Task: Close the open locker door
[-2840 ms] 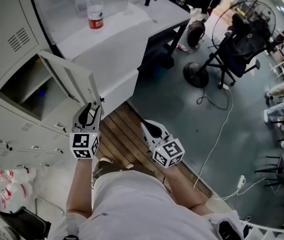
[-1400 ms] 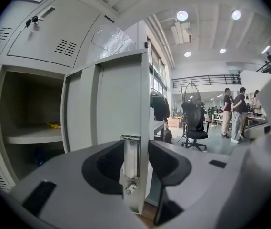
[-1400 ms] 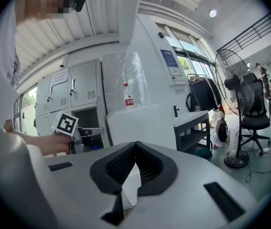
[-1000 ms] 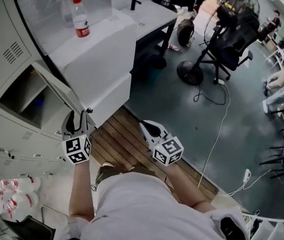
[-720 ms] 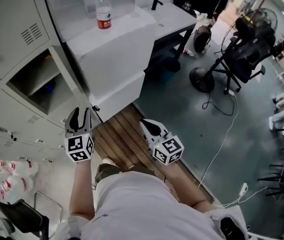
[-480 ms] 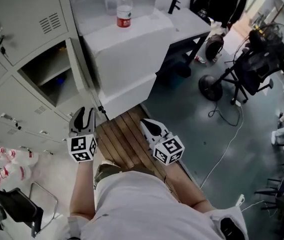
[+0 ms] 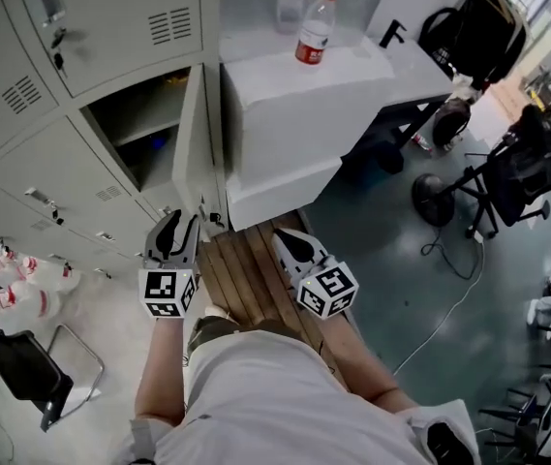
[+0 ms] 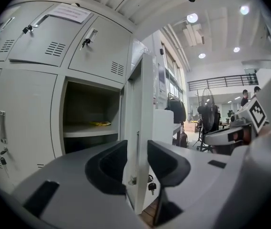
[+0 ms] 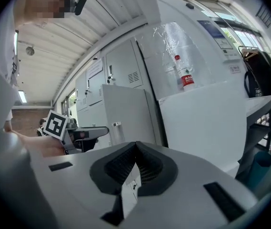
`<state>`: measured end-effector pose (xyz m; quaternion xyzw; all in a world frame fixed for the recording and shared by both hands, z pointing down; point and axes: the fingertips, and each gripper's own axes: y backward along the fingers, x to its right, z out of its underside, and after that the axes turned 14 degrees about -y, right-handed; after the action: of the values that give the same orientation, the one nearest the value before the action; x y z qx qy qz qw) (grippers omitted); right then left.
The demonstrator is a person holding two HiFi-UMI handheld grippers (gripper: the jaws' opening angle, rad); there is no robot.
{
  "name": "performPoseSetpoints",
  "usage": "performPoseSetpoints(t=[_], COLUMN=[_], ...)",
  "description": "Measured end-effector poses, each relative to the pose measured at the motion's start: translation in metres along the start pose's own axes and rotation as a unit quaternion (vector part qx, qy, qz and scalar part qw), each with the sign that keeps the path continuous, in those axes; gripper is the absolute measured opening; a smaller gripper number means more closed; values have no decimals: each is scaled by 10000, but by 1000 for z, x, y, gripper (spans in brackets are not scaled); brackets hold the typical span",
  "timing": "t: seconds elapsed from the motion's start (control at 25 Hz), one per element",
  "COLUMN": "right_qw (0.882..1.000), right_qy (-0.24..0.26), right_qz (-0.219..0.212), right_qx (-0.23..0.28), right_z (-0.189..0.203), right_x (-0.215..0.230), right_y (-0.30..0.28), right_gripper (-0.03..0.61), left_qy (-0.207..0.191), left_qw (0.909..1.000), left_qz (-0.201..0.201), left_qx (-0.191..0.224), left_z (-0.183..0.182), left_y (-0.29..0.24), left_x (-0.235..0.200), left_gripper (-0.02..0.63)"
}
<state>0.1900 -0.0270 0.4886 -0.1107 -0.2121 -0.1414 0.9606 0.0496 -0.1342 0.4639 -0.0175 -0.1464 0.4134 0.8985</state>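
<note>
The grey locker door [image 7: 196, 134] stands out from the locker bank, edge-on to me, beside its open compartment [image 7: 144, 124]. My left gripper [image 7: 178, 227] is at the door's lower free corner. In the left gripper view the door's edge [image 8: 142, 104] lines up with the gap of the left gripper [image 8: 136, 159]. Its jaws are closing, and I see no pad pressing on the door. A key [image 8: 151, 187] hangs from the door's lock. My right gripper [image 7: 288, 242] hovers over the wooden floor, shut and empty [image 9: 135, 163].
A white cabinet [image 7: 285, 114] with a water bottle [image 7: 314, 27] on top stands right behind the door. Wooden planks [image 7: 246, 269] lie underfoot. A black chair [image 7: 23, 376] and packed bottles [image 7: 4, 279] sit at the left. An office chair [image 7: 527, 172] stands at the right.
The view has swung left along the lockers. The door has gone from slanting wide to edge-on, with the left gripper staying at its lower corner. The right gripper has held still.
</note>
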Motion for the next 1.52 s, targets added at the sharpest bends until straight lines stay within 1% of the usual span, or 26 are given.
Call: performPoseSetpoints(t=[0.24, 0.32, 0.56, 0.88, 1.2, 1.4, 1.52], right_qw=[9996, 9994, 9985, 9975, 9967, 9957, 9949], right_qy=[36, 52, 87, 149, 160, 179, 166], right_qz=[-237, -300, -459, -592, -682, -768, -832], right_qx=[-155, -191, -289, -351, -410, -492, -545], right_z=[2, 3, 7, 13, 17, 15, 13], right_x=[-16, -21, -34, -54, -68, -67, -66], right_y=[-41, -53, -89, -132, -161, -179, -193], right_gripper=[11, 11, 11, 11, 11, 11, 11], left_qy=[1, 16, 86, 56, 83, 127, 152], left_qw=[9999, 9999, 9994, 9996, 9993, 9986, 9981], left_qz=[-64, -122, -327, -231, -359, -515, -589], left_qx=[92, 92, 84, 164, 75, 32, -81], left_z=[7, 10, 20, 26, 33, 36, 42], left_y=[9, 11, 16, 16, 12, 8, 4], left_x=[-28, -39, -73, -99, -127, -147, -157], left_gripper=[112, 112, 75, 57, 32, 25, 18])
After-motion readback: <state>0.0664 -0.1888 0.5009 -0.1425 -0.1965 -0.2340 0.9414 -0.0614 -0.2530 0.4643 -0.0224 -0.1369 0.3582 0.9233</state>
